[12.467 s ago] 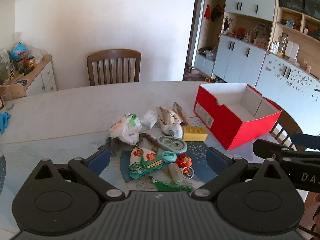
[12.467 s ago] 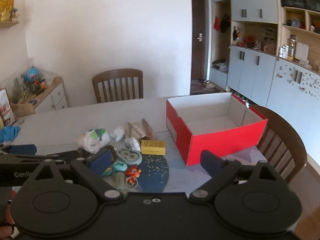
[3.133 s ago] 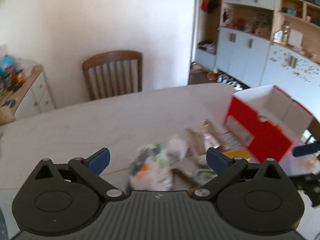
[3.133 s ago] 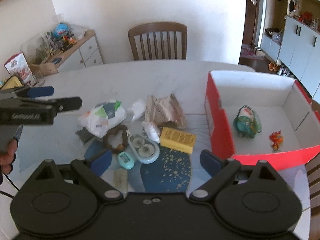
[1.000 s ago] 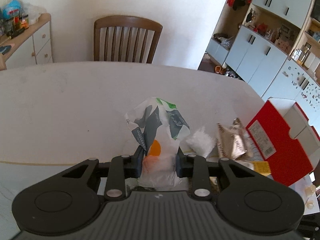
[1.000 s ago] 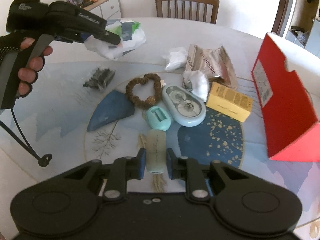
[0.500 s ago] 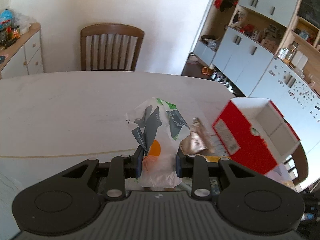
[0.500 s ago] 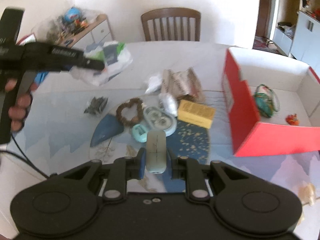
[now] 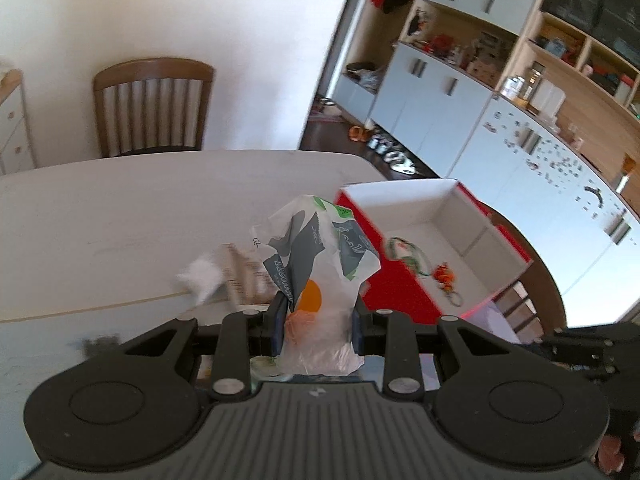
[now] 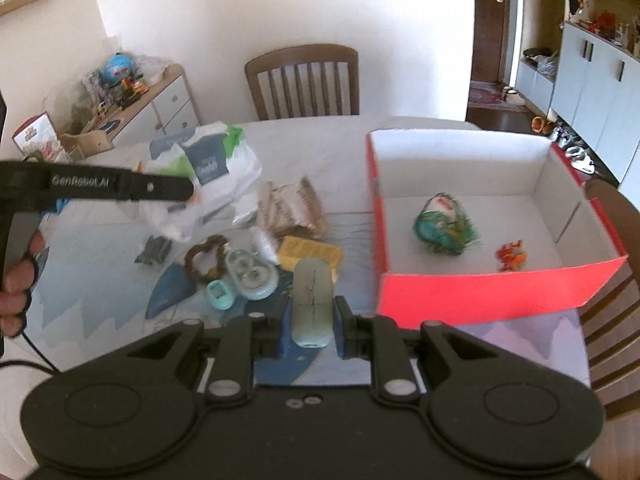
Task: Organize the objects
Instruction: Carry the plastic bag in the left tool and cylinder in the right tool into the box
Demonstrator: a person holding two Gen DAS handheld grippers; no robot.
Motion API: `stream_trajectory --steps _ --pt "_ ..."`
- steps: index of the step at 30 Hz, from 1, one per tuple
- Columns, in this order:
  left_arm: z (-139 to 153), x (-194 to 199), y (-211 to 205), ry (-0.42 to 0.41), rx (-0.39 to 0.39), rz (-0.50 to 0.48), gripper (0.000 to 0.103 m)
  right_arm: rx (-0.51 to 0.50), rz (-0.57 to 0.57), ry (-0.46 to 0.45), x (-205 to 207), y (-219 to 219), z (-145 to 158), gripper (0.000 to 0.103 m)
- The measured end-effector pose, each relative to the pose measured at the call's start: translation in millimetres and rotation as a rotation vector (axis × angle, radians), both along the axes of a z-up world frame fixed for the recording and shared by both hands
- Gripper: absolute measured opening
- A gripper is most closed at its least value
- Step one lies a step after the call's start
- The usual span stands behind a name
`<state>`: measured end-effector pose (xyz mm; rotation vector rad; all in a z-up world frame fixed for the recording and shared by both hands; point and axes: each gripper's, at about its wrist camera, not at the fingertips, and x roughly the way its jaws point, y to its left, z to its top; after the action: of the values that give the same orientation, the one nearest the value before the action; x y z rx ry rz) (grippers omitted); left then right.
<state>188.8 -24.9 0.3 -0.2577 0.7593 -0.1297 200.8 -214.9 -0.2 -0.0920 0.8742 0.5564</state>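
White walls and a run of pale cupboards frame a big oval table (image 10: 320, 136) with a wooden chair (image 10: 302, 80) pushed in at its far side, roughly twelve o'clock from where I stand behind the right gripper. At about two o'clock on the table sits the red box (image 10: 480, 296), open on top with a white inside; a teal and white pouch (image 10: 440, 224) lies near its middle and a small orange charm (image 10: 510, 256) rests just beside that, toward the near right corner. From the left camera the same box (image 9: 400, 280) shows at two o'clock past the lifted bag. Out at ten o'clock the left gripper (image 10: 176, 190) is held in the air, its tongs clamped on a crumpled plastic bag (image 10: 200, 184) printed in grey, green and orange; in its own view the left gripper (image 9: 318, 320) pinches the bag (image 9: 316, 264) low down, with the bulk of it standing up above the blue pads. Under and beyond the bag, loose things are scattered on the table: brownish wrappers (image 10: 288, 208), a yellow box (image 10: 310, 254), a pale blue oval case (image 10: 250, 272), a brown heart-shaped ring (image 10: 204, 258), a small teal gadget (image 10: 218, 294). Closest, at six o'clock, the right gripper (image 10: 311, 328) has its tongs closed on a pale green capsule-shaped case (image 10: 312, 304), which stands upright between them, clear of the table.
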Motion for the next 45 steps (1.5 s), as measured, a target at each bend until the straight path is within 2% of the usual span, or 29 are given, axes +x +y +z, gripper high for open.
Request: stream_trajectory --steps 14,29,36,45 --pt "0.8 36.5 -89.8 0.006 0.004 -0.101 0.030 -0.010 -0.059 -0.030 43.2 -70.5 13.0 0.019" --pt "-14.1 89.9 -154.5 0.061 0.029 -0.132 0.030 -0.021 -0.102 -0.020 104.1 -131.4 5.5 0.019" --pt "-24.6 121.8 -177.8 0.098 0.051 -0.137 0.030 -0.026 -0.117 -0.007 136.3 -144.9 -7.0 0.019" --pt "-57.1 152.2 -207.8 0.183 0.114 -0.149 0.030 -0.060 -0.131 0.064 176.3 -152.0 -42.4 0.020"
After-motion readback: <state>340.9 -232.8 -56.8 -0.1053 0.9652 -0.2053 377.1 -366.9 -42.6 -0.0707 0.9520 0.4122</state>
